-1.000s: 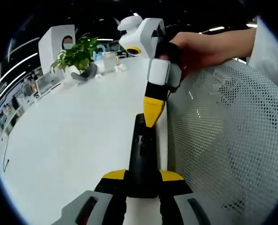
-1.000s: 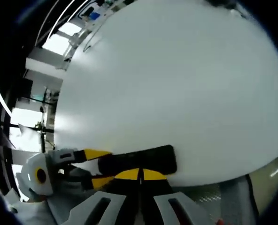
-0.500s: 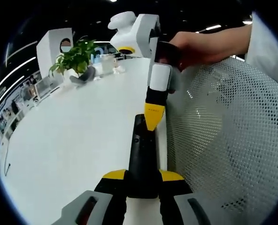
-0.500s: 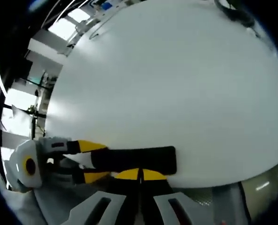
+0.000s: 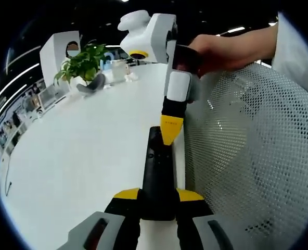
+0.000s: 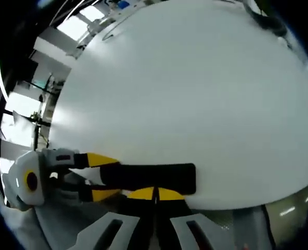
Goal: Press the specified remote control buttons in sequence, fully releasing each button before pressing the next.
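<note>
Two claws on one slim black remote control at the white tabletop's edge.

The left claw (image 5: pixel 157 197) grips the remote (image 5: pixel 157 174) at its near end, long axis pointing away; the right claw (image 5: pixel 170 131), tips closed together, touches its far end. Button markings are illegible. The white tabletop (image 6: pixel 195 94) stretches beyond; a white mesh chair back (image 5: pixel 247 156) stands just beside.

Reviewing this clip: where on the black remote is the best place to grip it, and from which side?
Grip the remote at its near end, across its narrow width, coming in along its length as the left tool does. It is long, slim and flat on the white table, leaving the far buttons clear for the right tool.
</note>
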Tool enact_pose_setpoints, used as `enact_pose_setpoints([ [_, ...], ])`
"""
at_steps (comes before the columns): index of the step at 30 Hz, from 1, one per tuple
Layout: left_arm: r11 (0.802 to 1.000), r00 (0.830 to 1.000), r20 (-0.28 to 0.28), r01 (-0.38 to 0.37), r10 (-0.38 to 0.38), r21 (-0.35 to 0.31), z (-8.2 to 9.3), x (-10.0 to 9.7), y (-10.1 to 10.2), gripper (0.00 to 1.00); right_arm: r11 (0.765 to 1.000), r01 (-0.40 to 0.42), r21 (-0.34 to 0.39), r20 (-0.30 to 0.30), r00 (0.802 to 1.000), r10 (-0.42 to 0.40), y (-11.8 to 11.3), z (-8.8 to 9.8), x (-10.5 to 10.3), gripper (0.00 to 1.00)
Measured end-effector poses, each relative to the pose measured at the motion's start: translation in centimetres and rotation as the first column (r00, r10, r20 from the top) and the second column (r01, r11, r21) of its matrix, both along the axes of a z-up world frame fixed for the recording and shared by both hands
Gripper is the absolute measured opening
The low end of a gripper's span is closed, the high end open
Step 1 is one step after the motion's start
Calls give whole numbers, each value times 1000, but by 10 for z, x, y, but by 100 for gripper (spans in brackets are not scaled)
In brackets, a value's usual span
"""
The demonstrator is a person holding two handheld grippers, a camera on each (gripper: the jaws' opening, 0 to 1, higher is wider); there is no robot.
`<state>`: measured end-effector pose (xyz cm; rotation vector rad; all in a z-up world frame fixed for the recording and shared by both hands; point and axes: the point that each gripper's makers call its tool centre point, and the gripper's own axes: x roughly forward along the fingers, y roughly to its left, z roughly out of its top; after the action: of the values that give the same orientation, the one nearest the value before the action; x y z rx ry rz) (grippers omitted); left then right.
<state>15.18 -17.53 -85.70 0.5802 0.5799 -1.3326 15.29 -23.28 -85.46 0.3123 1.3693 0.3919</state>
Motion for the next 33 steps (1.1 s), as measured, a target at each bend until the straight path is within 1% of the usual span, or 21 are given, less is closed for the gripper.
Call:
enact_pose_setpoints([
  [3,1000,1000,-10,-2,2,0,0,-1,0,24,1000,-1,-7,-9,1000,1,1,2,0,0],
  [4,1000,1000,-11,-3,3,0,0,-1,0,24,1000,-12,-20,-2,1000,12,1,2,0,0],
  [5,1000,1000,-11,-2,2,0,0,-1,0,24,999,-21,-43,22,1000,22,0,3,3,0],
  [6,1000,1000,-11,-2,2,0,0,-1,0,24,999,-21,-49,35,999,23,-1,4,4,0],
  [9,1000,1000,-14,-3,3,1,-1,-1,0,24,1000,-18,-25,58,998,19,1,6,8,0],
  [10,1000,1000,-15,-3,3,2,-1,-1,0,24,1000,-16,-20,57,998,18,2,6,8,0],
  [13,1000,1000,-19,-5,6,5,-1,-1,0,24,999,-24,-41,75,997,27,0,4,11,0],
  [15,1000,1000,-22,-6,6,5,-1,-2,0,24,999,-30,-38,83,996,33,2,4,12,0],
  [17,1000,1000,-21,-6,6,5,-1,-1,0,24,998,-44,-44,80,996,47,4,3,11,0],
  [18,1000,1000,-21,-6,6,5,-1,-1,0,24,996,-58,-66,77,995,64,2,1,10,0],
  [22,1000,1000,-24,-8,8,4,-1,-1,0,24,995,-71,-74,91,993,78,4,3,11,0],
  [27,1000,999,-32,-12,12,2,-1,-1,0,24,989,-104,-108,108,987,116,4,2,11,0],
  [33,1000,999,-35,-12,12,0,-1,-1,0,24,985,-125,-122,112,984,139,4,1,11,0],
])
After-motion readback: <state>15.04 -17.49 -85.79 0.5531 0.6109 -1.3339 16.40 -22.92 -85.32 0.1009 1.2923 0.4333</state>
